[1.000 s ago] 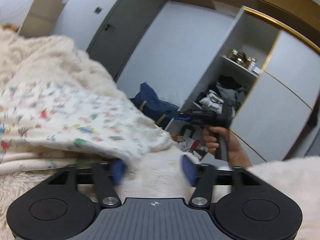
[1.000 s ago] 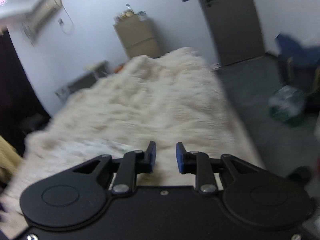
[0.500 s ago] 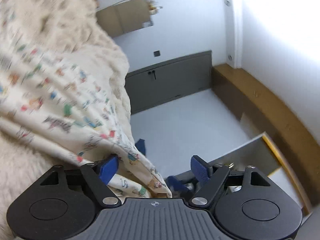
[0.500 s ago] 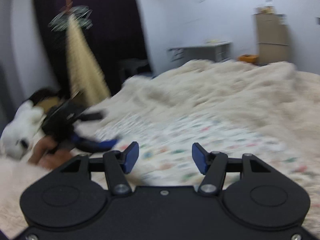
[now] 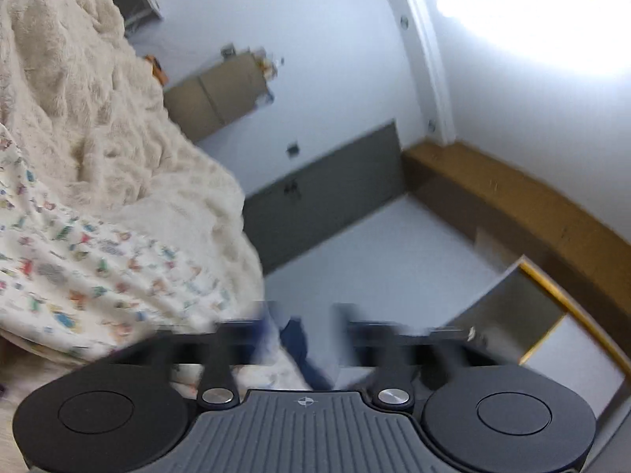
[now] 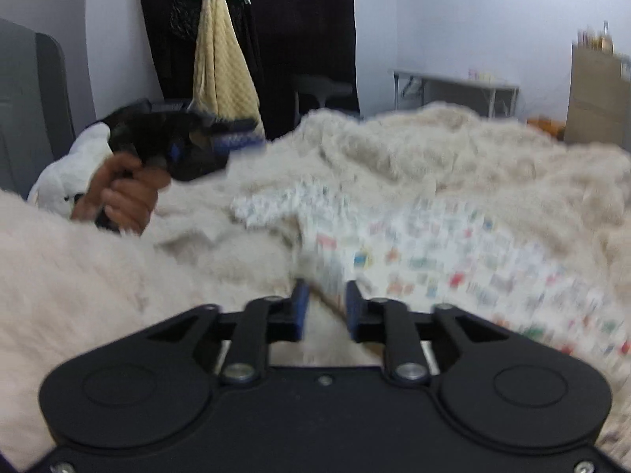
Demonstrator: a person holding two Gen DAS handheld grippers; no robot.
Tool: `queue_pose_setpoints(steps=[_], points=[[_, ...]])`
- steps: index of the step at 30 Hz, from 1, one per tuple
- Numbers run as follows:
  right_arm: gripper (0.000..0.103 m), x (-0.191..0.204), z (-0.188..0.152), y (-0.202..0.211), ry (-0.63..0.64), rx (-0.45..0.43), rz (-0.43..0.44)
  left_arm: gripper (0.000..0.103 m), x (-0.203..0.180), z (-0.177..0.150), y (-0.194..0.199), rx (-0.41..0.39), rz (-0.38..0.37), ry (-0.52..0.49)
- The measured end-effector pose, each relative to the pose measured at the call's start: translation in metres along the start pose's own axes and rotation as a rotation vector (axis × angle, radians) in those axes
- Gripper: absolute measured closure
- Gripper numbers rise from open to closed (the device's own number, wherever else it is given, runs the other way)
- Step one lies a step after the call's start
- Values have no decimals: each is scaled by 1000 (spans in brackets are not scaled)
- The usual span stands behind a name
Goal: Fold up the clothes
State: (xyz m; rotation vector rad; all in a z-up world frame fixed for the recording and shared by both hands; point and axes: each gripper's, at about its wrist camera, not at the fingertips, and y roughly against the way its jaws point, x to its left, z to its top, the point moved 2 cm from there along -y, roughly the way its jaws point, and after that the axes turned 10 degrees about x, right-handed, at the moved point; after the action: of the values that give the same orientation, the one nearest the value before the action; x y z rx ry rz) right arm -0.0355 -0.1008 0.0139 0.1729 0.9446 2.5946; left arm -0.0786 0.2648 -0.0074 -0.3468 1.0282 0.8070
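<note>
On a fluffy cream blanket (image 6: pixel 453 149), a printed garment (image 6: pixel 445 252) lies spread, its pattern smeared by motion blur and its near edge cut off. Right gripper (image 6: pixel 324 307): jaws closing, a fold of the garment between the blue pads, contact unclear. Left gripper (image 5: pixel 301 327), blurred, is opening beside the garment's edge, nothing visibly between its fingers.

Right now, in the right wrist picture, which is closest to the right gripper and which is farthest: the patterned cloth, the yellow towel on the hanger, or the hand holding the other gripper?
1. Patterned cloth: an edge lies between the closing fingers of the right gripper.
2. Hand holding the left gripper: up on the left, across the fluffy blanket.
3. Yellow towel: hanging at the back, top left.
</note>
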Motion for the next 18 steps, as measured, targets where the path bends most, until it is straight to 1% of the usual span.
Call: queue_pose_setpoints(steps=[1,2,5,7,8,9,10,12,14,15,16,17,18], points=[[56,4,6,-2,31,6,-11,32,6,1,4,2,14,12],[56,8,13,-6,58,20,-16,32,17,4,9,-10,33,45],[56,23,30,-22,131,72,-36,32,54,14,28,-68,84,165],[59,31,37,-32,169,106,-50,31,81,22,45,-114,121,236],[71,37,38,-41,204,142,-59,31,96,27,61,-146,147,267],[103,44,38,-50,241,179,-67,30,104,32,72,-168,161,283],[101,46,36,-54,250,193,-72,30,117,37,90,-212,189,303],[102,53,26,-57,292,217,-60,29,141,44,130,-317,254,342],[102,55,18,-56,294,218,-60,29,171,48,173,-437,367,412],[102,55,14,-55,290,220,-61,29,184,48,189,-475,415,440],[102,55,9,-54,285,222,-63,29,194,48,197,-481,449,465],[102,54,7,-51,265,216,-50,29,202,47,200,-473,466,483],[100,51,5,-49,243,209,-35,29,208,46,199,-460,461,489]])
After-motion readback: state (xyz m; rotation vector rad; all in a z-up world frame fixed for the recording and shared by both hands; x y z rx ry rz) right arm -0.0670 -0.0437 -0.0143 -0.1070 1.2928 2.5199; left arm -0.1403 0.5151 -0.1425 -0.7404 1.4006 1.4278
